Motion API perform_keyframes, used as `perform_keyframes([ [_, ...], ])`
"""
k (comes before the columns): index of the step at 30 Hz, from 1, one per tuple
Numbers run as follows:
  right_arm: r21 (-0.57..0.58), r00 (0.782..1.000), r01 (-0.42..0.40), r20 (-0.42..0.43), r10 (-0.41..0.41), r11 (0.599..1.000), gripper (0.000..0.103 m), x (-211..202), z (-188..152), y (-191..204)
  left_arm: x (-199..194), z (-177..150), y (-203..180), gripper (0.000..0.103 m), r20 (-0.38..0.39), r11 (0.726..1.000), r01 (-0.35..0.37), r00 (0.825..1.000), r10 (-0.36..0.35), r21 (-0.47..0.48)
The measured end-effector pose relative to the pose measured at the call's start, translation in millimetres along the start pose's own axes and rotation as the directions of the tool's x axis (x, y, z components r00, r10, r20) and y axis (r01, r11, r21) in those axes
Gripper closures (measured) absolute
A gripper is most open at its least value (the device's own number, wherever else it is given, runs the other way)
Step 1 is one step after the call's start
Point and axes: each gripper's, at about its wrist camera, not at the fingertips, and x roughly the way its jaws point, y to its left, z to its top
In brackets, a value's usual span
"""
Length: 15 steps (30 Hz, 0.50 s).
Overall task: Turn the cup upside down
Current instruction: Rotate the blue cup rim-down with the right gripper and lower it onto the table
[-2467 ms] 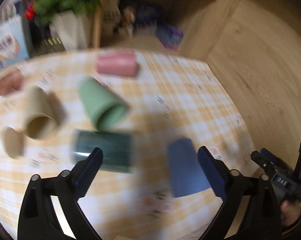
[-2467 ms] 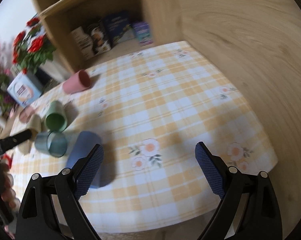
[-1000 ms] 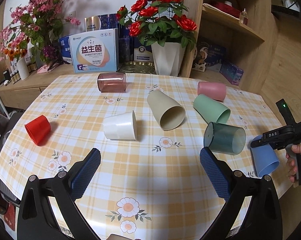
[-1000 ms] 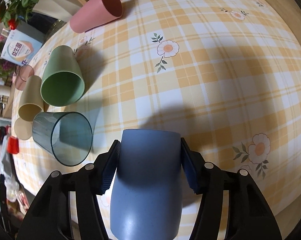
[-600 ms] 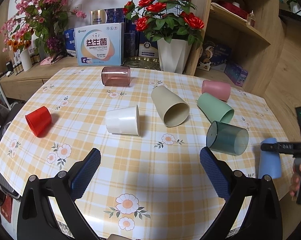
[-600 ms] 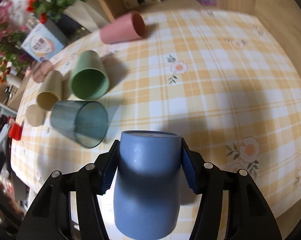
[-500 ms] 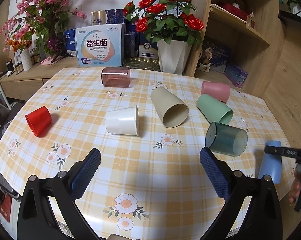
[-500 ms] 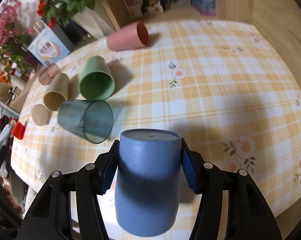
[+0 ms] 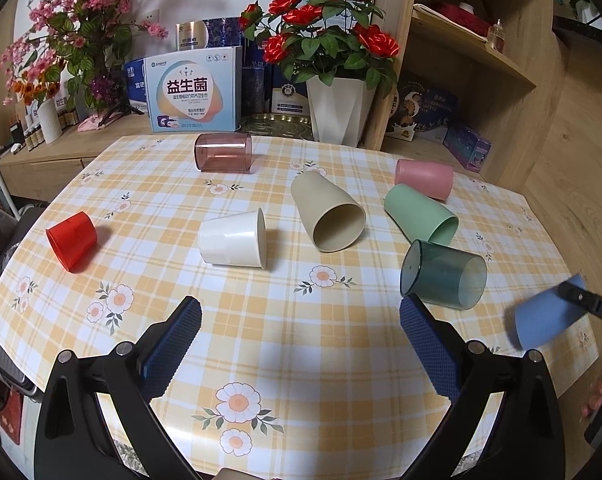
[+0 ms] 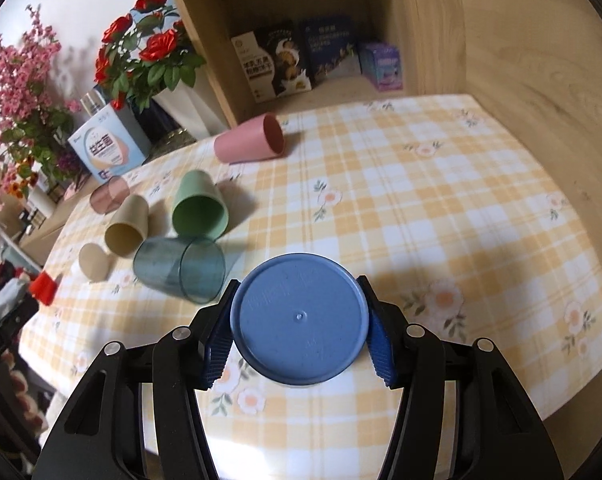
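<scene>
My right gripper (image 10: 299, 330) is shut on a blue cup (image 10: 299, 322), its flat bottom turned toward the camera and its mouth hidden behind. In the left wrist view the blue cup (image 9: 549, 316) is tilted above the table's right edge, held by the right gripper (image 9: 593, 308). My left gripper (image 9: 301, 340) is open and empty above the near part of the checked tablecloth (image 9: 261, 340).
Several cups lie on their sides: teal clear (image 9: 443, 276), green (image 9: 419, 214), pink (image 9: 423, 178), beige (image 9: 327, 212), white (image 9: 233, 240), red (image 9: 71, 238), brown clear (image 9: 223, 152). A rose vase (image 9: 341, 108), boxes and wooden shelves (image 9: 481, 60) stand behind the table.
The right gripper has tipped the blue cup further, so its bottom now faces the camera, and lifted it off the table's right edge. The left gripper has stayed still and open.
</scene>
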Motion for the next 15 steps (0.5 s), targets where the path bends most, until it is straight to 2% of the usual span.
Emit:
perform_keyframes([
  [7,-0.126,0.993,0.118,0.035,-0.114,0.985,0.048,19.3,11.5,16.6,-1.5,-0.1,-0.1,0.006,0.002,1.000,-0.008,1.000,0.008,0.006],
  [15,-0.163,0.988,0.153,0.022,-0.152,0.975,0.048,42.7,12.7,30.7,0.2,-0.6,4.4,0.006,-0.004,1.000,-0.014,1.000,0.014,-0.001],
])
